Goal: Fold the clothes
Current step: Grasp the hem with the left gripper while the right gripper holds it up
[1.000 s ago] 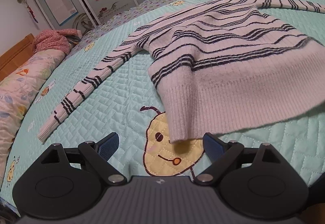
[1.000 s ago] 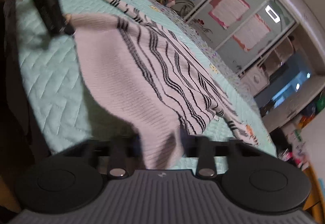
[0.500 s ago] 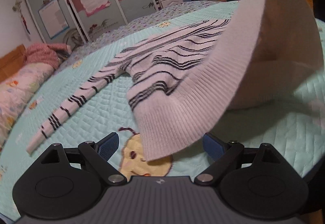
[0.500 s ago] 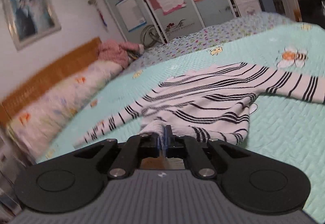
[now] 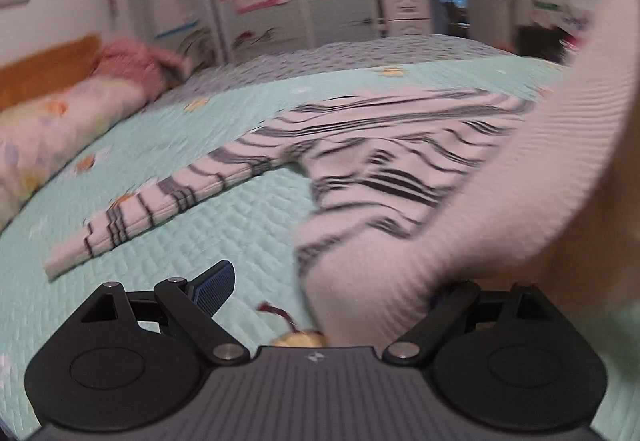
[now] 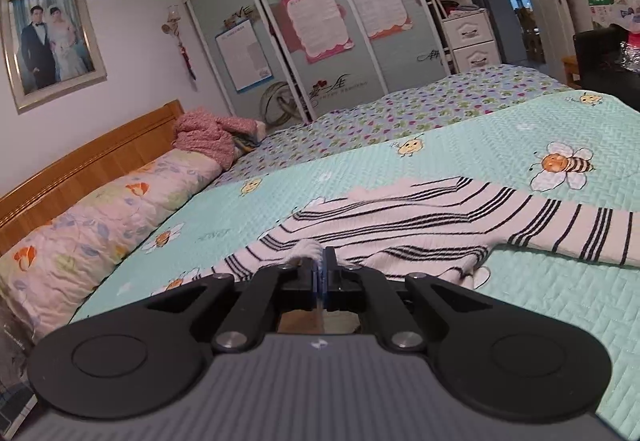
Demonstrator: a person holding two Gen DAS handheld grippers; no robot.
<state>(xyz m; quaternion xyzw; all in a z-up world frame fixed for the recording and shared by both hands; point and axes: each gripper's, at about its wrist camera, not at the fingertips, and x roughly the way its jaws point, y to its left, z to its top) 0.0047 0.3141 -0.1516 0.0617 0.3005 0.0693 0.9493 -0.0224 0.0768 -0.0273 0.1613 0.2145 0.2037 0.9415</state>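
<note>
- On the mint-green quilted bedspread, the striped sweater lies chest-down or chest-up, I cannot tell which, with one sleeve running out toward 3 o'clock in my right view and the other trailing toward 9 o'clock in my left view.
- My right gripper has its jaws pressed together on a pinch of the sweater's ribbed hem, a small tuft of knit poking up between the pads.
- My left gripper stands apart: the blue left pad is clear, the right one is hidden under the lifted hem, which drapes across the gap and sweeps up toward 2 o'clock.
- The knit reads as soft, light and floppy; it sags in a curve between the held point and the bed, so I judge it will droop and slide unless taken at two corners.
- The ribbed band is the thickest, firmest edge, and I would hold there rather than on the thin striped body.
- Containers: none in view hold anything for this job; the drawer unit at 1 o'clock stands shut, contents unseen.
- A pink garment sits bunched at 10 o'clock by the headboard, well apart.
</note>
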